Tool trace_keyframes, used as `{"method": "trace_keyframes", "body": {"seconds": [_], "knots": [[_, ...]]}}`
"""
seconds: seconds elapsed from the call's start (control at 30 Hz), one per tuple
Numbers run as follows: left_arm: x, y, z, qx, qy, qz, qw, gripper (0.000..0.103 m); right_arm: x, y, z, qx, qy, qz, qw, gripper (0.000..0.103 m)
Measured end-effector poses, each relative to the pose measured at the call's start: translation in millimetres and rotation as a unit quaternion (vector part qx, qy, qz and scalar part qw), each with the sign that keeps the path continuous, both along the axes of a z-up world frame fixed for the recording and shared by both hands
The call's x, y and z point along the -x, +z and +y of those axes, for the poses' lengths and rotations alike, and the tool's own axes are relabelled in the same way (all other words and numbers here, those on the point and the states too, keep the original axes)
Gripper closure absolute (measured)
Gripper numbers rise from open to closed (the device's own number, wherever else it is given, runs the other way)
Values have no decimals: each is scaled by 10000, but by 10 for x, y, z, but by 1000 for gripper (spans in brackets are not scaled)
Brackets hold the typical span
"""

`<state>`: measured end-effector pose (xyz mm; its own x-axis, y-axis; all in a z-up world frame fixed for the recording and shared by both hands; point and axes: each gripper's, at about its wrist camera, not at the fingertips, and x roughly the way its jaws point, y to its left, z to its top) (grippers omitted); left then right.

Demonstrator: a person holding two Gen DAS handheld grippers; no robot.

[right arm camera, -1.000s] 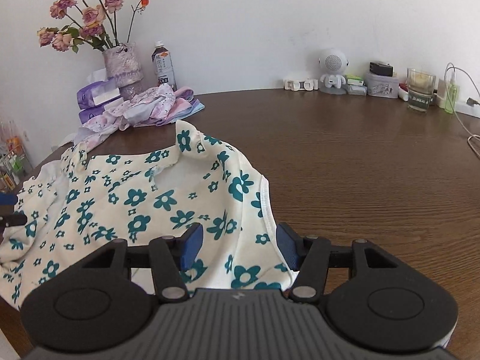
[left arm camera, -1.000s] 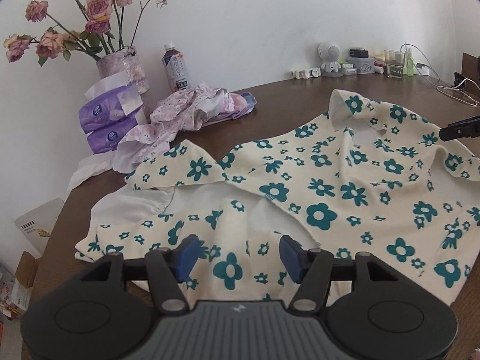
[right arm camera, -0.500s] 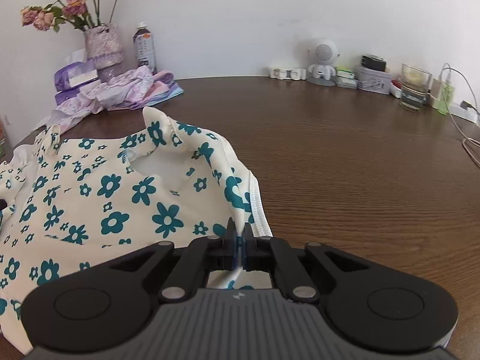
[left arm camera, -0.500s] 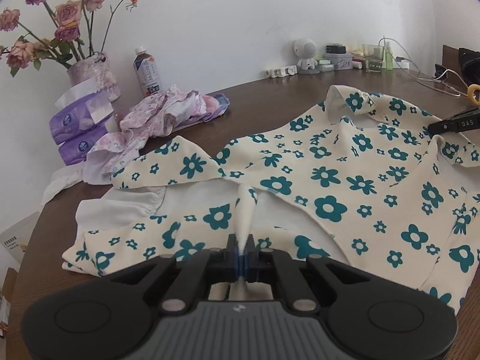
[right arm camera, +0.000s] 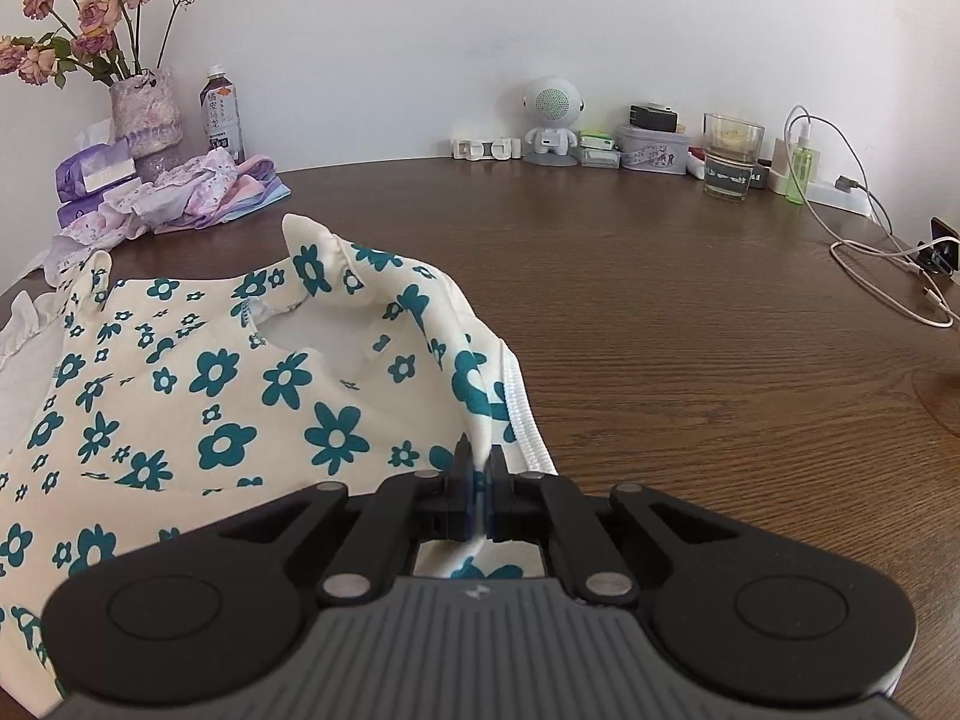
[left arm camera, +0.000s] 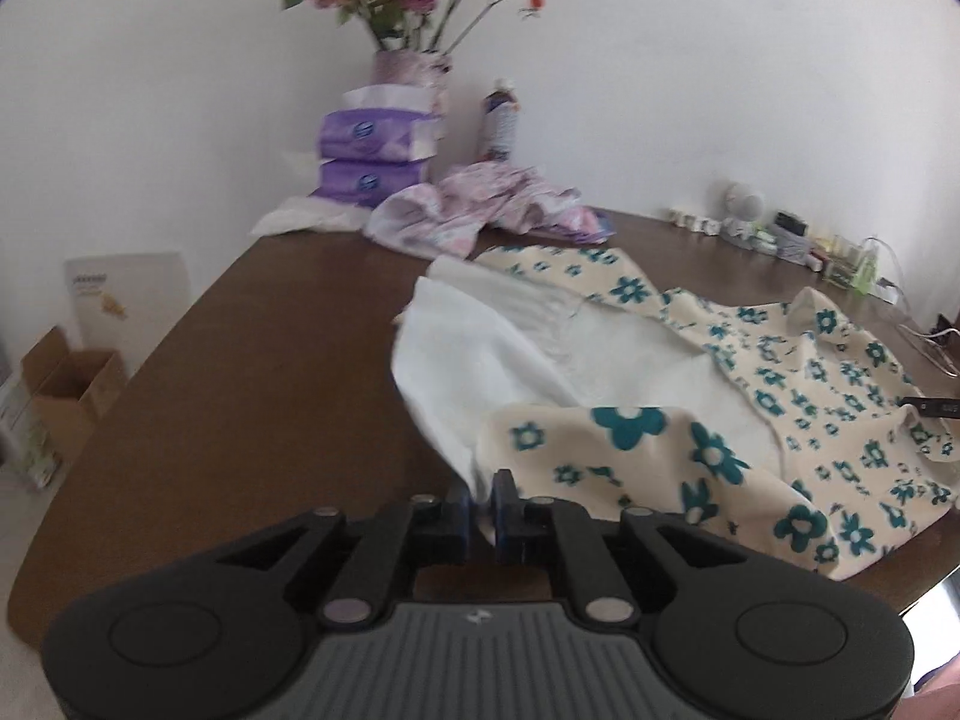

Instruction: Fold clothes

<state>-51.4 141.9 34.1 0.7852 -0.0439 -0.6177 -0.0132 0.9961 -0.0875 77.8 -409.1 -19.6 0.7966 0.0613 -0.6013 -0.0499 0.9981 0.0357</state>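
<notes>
A cream garment with teal flowers (left arm camera: pixel 660 438) lies rumpled on the brown table (left arm camera: pixel 240 390), its white inner side turned up at the left. My left gripper (left arm camera: pixel 481 504) pinches a fold of its near edge; the jaws are opening slightly with cloth still between the pads. In the right wrist view the same garment (right arm camera: pixel 228 396) covers the left half of the table (right arm camera: pixel 690 330). My right gripper (right arm camera: pixel 478 480) is shut on the white-trimmed edge, which rises into a small peak. Its dark tip (left arm camera: pixel 933 405) shows at the left view's far right.
Pink floral clothes (left arm camera: pixel 480 210), purple tissue packs (left arm camera: pixel 372 162), a vase of roses (left arm camera: pixel 408 66) and a bottle (left arm camera: pixel 498 120) crowd the far corner. Cardboard boxes (left arm camera: pixel 66 384) stand on the floor left. A robot-shaped speaker (right arm camera: pixel 551 120), a glass (right arm camera: pixel 732 156) and a cable (right arm camera: pixel 888 276) line the back right.
Both grippers went from open to shut on the garment's edge. The left one then swung sideways with the cloth, showing more white lining. The right one sank a little.
</notes>
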Motion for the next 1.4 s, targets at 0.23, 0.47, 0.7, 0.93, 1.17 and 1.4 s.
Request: {"method": "trace_keyframes", "body": {"seconds": [0.23,0.47,0.7,0.93,1.17,1.4], "knots": [[50,277,30,8,-110,-495,9987,60,166,118,61,-286,-32,-251,9993,92],[-258,205,-561,-320,-1564,-121,9871,48,655,342,344,-150,443,-626,9969,69],[-205,-36,-495,-530,-1527,421,9860,48,976,344,522,-75,759,-598,9953,64],[-244,-81,-515,-586,-1608,358,9846,49,1038,276,660,-156,1001,-548,9933,64],[-214,-5,-649,-911,-1799,137,9794,99,1056,228,690,-127,1003,-514,9935,62],[-364,318,-548,-547,-1363,-294,9887,98,1015,180,664,-86,891,-486,9948,62]]}}
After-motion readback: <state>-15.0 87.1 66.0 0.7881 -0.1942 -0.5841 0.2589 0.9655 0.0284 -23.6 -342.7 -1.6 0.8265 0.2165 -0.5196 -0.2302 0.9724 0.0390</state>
